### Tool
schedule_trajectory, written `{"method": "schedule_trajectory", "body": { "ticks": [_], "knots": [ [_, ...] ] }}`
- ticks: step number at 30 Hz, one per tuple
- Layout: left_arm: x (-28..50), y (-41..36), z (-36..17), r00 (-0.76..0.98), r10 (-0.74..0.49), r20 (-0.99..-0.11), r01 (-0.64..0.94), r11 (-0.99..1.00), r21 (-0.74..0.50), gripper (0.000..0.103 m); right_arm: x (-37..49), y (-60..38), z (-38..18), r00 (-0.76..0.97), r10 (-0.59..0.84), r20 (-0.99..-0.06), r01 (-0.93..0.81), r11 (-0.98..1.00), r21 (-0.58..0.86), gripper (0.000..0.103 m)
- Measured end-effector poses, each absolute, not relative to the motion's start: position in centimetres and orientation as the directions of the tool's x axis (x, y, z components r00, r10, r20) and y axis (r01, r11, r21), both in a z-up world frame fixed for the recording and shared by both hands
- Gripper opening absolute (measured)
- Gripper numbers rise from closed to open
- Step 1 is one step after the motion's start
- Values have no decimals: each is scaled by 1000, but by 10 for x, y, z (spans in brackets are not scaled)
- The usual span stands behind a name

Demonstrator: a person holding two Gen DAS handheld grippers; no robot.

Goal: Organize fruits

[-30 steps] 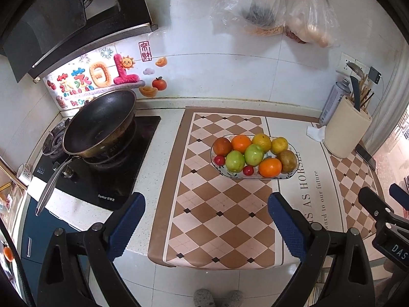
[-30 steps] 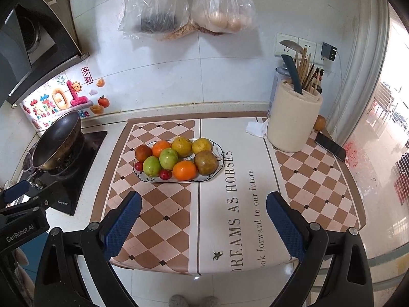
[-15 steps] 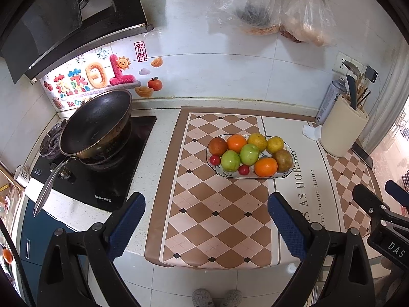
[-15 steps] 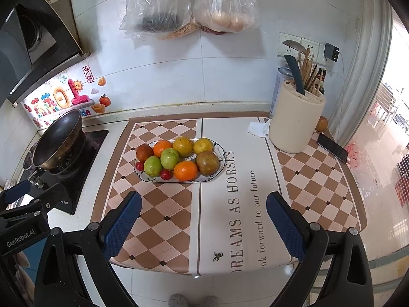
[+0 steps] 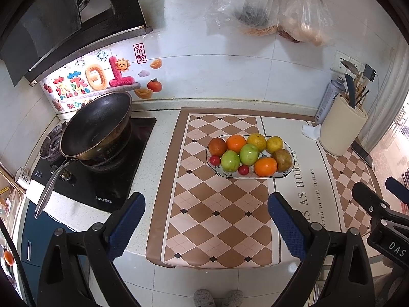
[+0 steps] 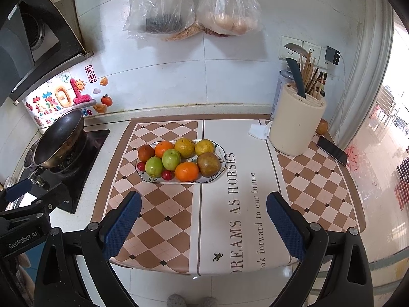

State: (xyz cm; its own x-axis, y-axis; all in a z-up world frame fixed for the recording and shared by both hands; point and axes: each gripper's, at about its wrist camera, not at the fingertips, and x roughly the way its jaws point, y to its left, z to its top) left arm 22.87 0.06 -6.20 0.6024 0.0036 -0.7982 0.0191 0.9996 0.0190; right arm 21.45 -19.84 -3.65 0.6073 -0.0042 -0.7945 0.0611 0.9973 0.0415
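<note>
An oval patterned plate (image 5: 288, 172) (image 6: 220, 151) sits on the checkered counter mat, piled with fruit: two oranges (image 5: 265, 166) (image 6: 186, 171), two green apples (image 5: 230, 161) (image 6: 154, 166), yellow citrus (image 5: 256, 141) (image 6: 184, 147), a brown pear (image 5: 282, 160) (image 6: 208, 164), a dark red fruit (image 5: 217, 146) and small red ones (image 5: 243, 170). My left gripper (image 5: 205, 226) is open and empty near the counter's front edge. My right gripper (image 6: 203, 223) is open and empty, also short of the plate.
A black wok (image 5: 95, 125) sits on the stove at the left. A cream utensil holder (image 6: 296, 125) with knives, a spray can, a tissue (image 6: 259, 131) and a phone (image 6: 332, 150) stand at the right. Plastic bags (image 6: 191, 2) hang on the tiled wall.
Both grippers have shifted slightly; the left view drifted so the plate sits a little farther left and back. Both stay open and empty.
</note>
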Motion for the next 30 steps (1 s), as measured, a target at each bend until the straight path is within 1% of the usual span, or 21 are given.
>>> {"method": "schedule_trajectory", "body": {
  "ticks": [11,12,13,30],
  "knots": [
    [226,-2,-59,608,9,-794,28,999,33,98,212,-200,-35,610,-8,-792,63,997,39,102],
    [227,-3,-59,610,6,-792,31,999,31,103,211,-201,-35,611,-10,-792,64,997,37,102],
    [226,-3,-59,612,3,-791,32,999,29,103,210,-201,-34,611,-11,-791,65,997,37,102],
    [225,-1,-54,623,-5,-782,31,999,18,103,207,-206,-31,612,-11,-791,62,997,34,103]
  ]
}}
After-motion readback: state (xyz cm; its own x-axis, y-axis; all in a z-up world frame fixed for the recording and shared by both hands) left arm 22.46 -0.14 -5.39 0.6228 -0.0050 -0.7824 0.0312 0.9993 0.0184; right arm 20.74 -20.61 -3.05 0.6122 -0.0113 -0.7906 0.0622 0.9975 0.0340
